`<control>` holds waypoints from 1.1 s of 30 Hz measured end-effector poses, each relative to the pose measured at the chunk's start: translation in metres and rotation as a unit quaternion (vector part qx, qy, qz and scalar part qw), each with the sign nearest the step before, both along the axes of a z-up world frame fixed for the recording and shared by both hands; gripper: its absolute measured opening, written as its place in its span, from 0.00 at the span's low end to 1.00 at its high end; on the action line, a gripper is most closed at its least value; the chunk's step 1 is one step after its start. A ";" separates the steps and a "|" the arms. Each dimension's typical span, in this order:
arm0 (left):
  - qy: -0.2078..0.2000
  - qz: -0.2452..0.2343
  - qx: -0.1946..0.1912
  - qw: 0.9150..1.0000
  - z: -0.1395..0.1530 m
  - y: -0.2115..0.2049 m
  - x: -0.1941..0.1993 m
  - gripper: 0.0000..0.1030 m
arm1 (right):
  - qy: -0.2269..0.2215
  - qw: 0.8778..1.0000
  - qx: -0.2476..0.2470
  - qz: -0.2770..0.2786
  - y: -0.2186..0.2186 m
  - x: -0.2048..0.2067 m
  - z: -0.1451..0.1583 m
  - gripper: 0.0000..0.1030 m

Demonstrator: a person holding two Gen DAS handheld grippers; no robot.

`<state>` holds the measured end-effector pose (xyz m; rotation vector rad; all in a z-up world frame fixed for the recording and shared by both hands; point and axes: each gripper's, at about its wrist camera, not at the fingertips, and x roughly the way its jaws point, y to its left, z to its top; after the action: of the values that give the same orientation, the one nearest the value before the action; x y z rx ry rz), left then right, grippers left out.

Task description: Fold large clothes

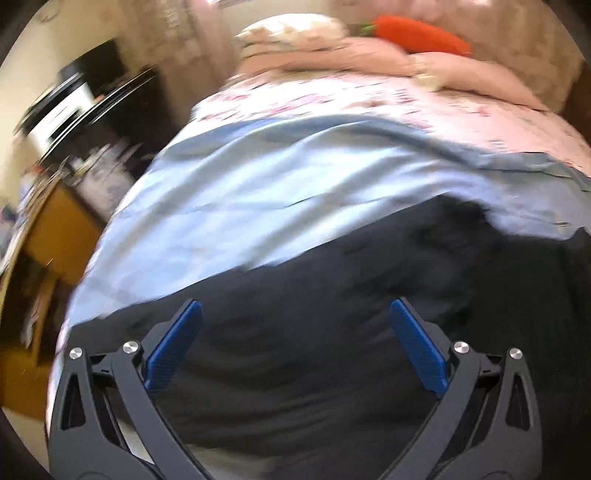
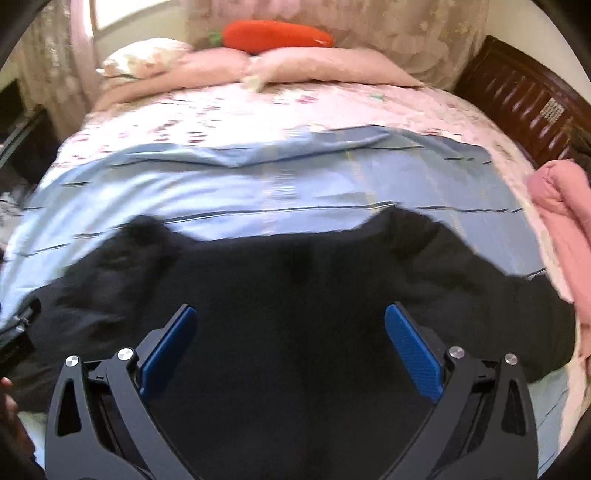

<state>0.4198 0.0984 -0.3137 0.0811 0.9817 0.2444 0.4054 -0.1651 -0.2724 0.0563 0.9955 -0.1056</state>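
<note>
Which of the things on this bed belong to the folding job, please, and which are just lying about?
For the job: black garment, left gripper, right gripper, both open.
Lying about: carrot-shaped cushion, pink pillows, pink blanket, light blue sheet.

left gripper [image 1: 293, 308] | right gripper [image 2: 290, 312] | black frames | blue pads | silver screws

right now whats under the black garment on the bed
The black garment lies on a light blue striped sheet, which shows past its far edge and sides. Whatever sits directly beneath the garment's middle is covered and cannot be seen.
</note>
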 end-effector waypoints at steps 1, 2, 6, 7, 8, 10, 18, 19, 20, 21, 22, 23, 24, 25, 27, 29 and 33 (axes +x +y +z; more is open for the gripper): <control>0.009 0.016 0.004 1.000 0.000 0.023 -0.011 0.98 | -0.002 1.000 -0.001 0.018 0.022 -0.005 0.003 0.99; 0.016 0.031 0.004 0.999 -0.001 0.046 -0.023 0.98 | -0.004 1.000 -0.006 0.030 0.037 -0.009 0.003 0.99; 0.060 0.084 -0.026 0.994 -0.016 0.119 -0.062 0.98 | 0.018 0.998 -0.025 0.055 0.089 -0.017 -0.009 0.99; 0.067 0.094 -0.027 0.993 -0.020 0.133 -0.070 0.98 | 0.024 0.998 -0.024 0.053 0.096 -0.020 -0.014 0.99; 0.075 0.101 -0.027 0.992 -0.024 0.144 -0.078 0.98 | 0.037 0.998 -0.020 0.048 0.104 -0.023 -0.021 0.99; 0.088 0.118 -0.026 0.989 -0.031 0.163 -0.091 0.98 | 0.055 0.998 -0.008 0.042 0.112 -0.026 -0.030 0.99; 0.090 0.203 -0.231 0.947 -0.070 0.231 -0.130 0.98 | 0.066 0.994 -0.048 0.079 0.155 -0.029 -0.047 0.99; 0.092 0.208 -0.302 0.926 -0.085 0.239 -0.132 0.98 | 0.069 0.993 -0.049 0.081 0.158 -0.028 -0.048 0.99; 0.091 0.215 -0.344 0.910 -0.096 0.242 -0.134 0.98 | 0.068 0.993 -0.047 0.086 0.161 -0.028 -0.048 0.99; 0.083 0.231 -0.384 0.890 -0.107 0.247 -0.137 0.98 | 0.063 0.992 -0.043 0.097 0.165 -0.029 -0.046 0.99; 0.068 0.242 -0.393 0.884 -0.109 0.248 -0.140 0.98 | 0.056 0.991 -0.042 0.110 0.171 -0.030 -0.043 0.99; 0.052 0.248 -0.399 0.881 -0.108 0.249 -0.141 0.98 | 0.047 0.989 -0.048 0.131 0.181 -0.032 -0.041 0.99; 0.026 0.253 -0.411 0.875 -0.106 0.251 -0.142 0.98 | 0.044 0.987 -0.056 0.146 0.189 -0.032 -0.040 0.99; 0.007 0.262 -0.418 0.870 -0.104 0.254 -0.142 0.98 | 0.042 0.984 -0.066 0.159 0.197 -0.033 -0.040 0.99; -0.023 0.282 -0.422 0.861 -0.099 0.260 -0.142 0.98 | 0.039 0.979 -0.077 0.186 0.213 -0.035 -0.041 0.99; -0.046 0.306 -0.433 0.846 -0.098 0.270 -0.136 0.98 | 0.038 0.976 -0.075 0.202 0.223 -0.036 -0.042 0.99; -0.060 0.351 -0.431 0.829 -0.104 0.288 -0.123 0.48 | 0.038 0.971 -0.069 0.224 0.235 -0.039 -0.040 0.99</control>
<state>0.2964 0.3868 -0.4182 -1.1376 0.8838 0.4494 0.3659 0.0703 -0.3126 -0.3016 1.0537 0.2390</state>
